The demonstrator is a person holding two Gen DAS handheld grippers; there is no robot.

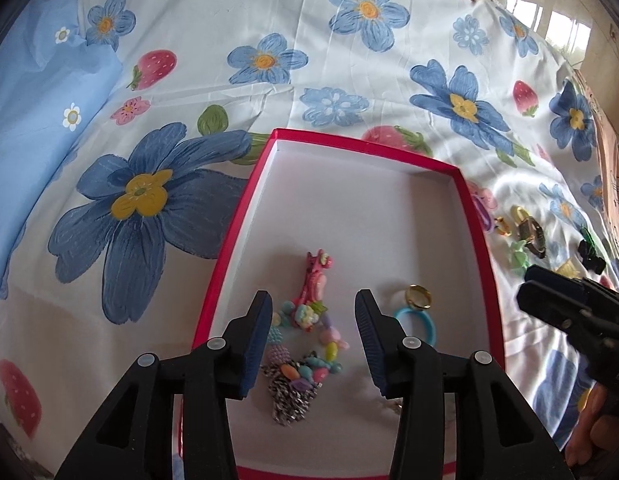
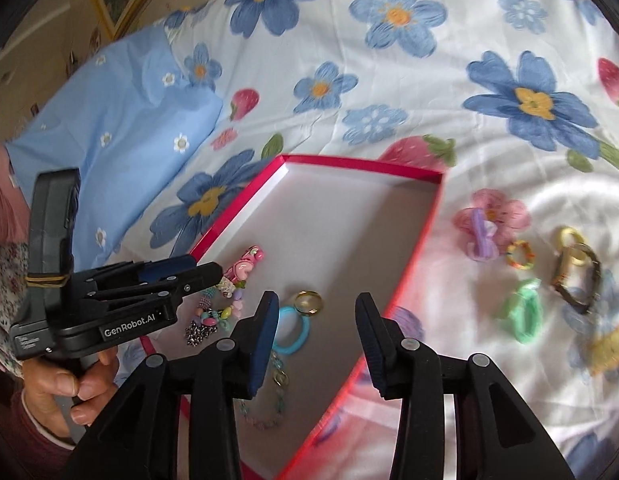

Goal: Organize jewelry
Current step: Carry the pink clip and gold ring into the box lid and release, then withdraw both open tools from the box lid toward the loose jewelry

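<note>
Lying on a bed sheet [image 1: 349, 92] printed with blue flowers and strawberries, a shallow red box [image 1: 245, 208] with a white inside holds part of the jewelry. Near its close end sit a pink hair clip [image 1: 315, 280], a string of pastel beads [image 1: 309, 344] with a black-and-white tassel at its end, a gold ring [image 1: 419, 298] and a blue hair tie [image 1: 415, 318] that touches the ring. From the right wrist view a pale chain bracelet [image 2: 269, 408] also lies in the box, close to the camera. The left tool [image 1: 315, 344] hangs over the beads with its jaws parted to a middling width and nothing gripped between them; the beads lie loose on the box floor below. The right tool [image 2: 317, 340] is likewise partly spread and holds nothing, poised above the ring, the blue tie and the near right wall of the box. A hand [image 2: 69, 384] grips the handle of the left tool at the left edge of the right wrist view. Outside the box, on the sheet to its right, lie a purple hair clip [image 2: 483, 242], a small multicoloured ring [image 2: 520, 255], a yellow ring [image 2: 571, 238], a gold wristwatch [image 2: 577, 278] with a dark strap, and a green hair tie [image 2: 523, 316]. A light blue pillow [image 2: 121, 128] lies beyond the box to the left.
</note>
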